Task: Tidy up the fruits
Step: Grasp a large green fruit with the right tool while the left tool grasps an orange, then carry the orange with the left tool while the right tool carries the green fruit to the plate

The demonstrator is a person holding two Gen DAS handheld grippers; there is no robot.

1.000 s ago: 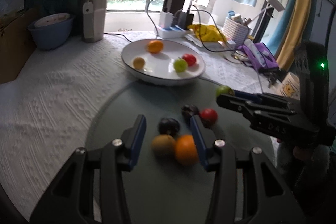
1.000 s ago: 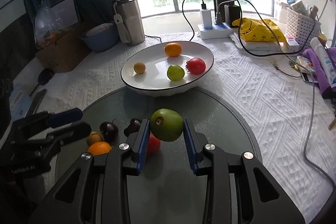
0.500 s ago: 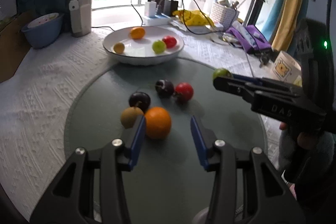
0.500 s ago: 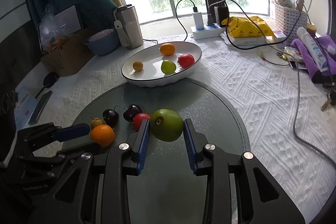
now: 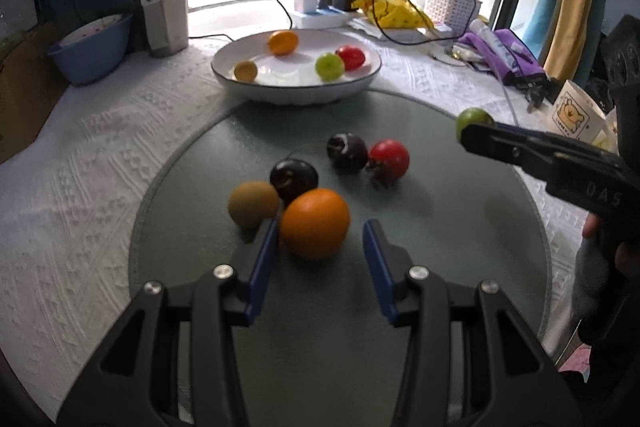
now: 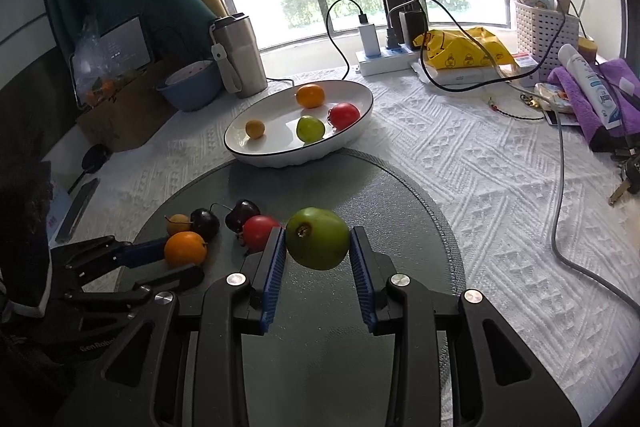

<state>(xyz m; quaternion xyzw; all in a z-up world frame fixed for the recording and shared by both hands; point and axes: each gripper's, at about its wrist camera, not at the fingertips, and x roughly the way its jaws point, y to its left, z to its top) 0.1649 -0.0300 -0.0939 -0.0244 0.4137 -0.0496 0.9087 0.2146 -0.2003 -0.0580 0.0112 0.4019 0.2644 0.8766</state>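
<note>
I am holding a round green fruit (image 6: 318,238) pinched between the blue pads of my right gripper (image 6: 318,251), lifted clear of the round grey-green glass mat (image 6: 400,195). It is hanging above the near half of the mat, well short of the white shallow bowl with a dark rim (image 6: 360,125), which already holds a small orange, a yellow fruit, a green one and a red one.

My left gripper (image 5: 320,247) is standing spread, nothing gripped, its fingers reaching around the large orange (image 5: 315,223) that is sitting on the mat. The left pad is just beside the orange; the right pad is apart from it. A tan round fruit (image 5: 252,203) and a dark plum (image 5: 293,179) are crowding close behind the orange.

So I am judging two steps in hand: carrying the green fruit to the bowl, and lining up on the orange. Next I am needing to centre the left fingers, close without nudging the neighbours, and set the green fruit down in a free spot.
</note>
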